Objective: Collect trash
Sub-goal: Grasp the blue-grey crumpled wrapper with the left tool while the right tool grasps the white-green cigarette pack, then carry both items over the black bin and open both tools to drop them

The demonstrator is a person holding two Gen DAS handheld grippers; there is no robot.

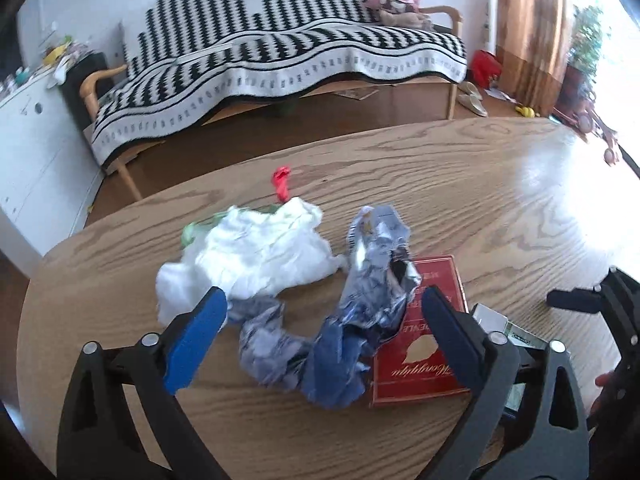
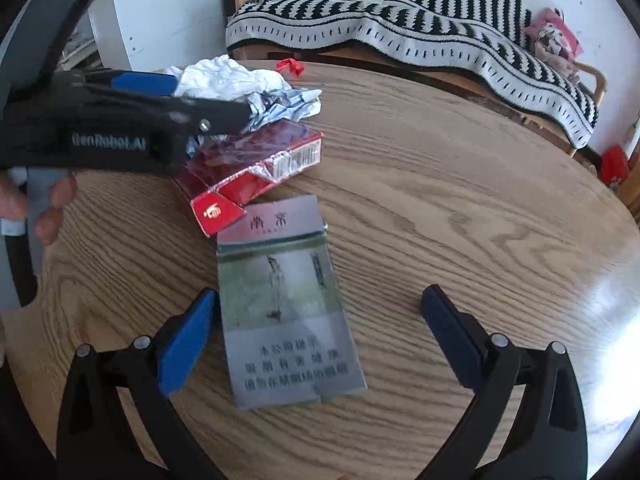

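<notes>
Trash lies on a round wooden table (image 1: 500, 208). My left gripper (image 1: 320, 300) is open, its jaws on either side of a crumpled blue-and-silver wrapper (image 1: 352, 320). Beyond it lies a crumpled white tissue (image 1: 256, 256) and a small red scrap (image 1: 282, 184). A red cigarette pack (image 1: 420, 364) lies under the wrapper's right side. My right gripper (image 2: 320, 304) is open over a flattened grey-green cigarette pack (image 2: 288, 308). The red pack (image 2: 256, 168), the wrapper (image 2: 284, 106), the tissue (image 2: 224, 76) and the red scrap (image 2: 291, 66) show behind it.
The left gripper's body (image 2: 120, 128) crosses the right wrist view at upper left. A sofa with a black-and-white blanket (image 1: 280, 60) stands beyond the table. A white cabinet (image 1: 36, 152) stands at the left. The table edge (image 1: 280, 152) curves close behind the trash.
</notes>
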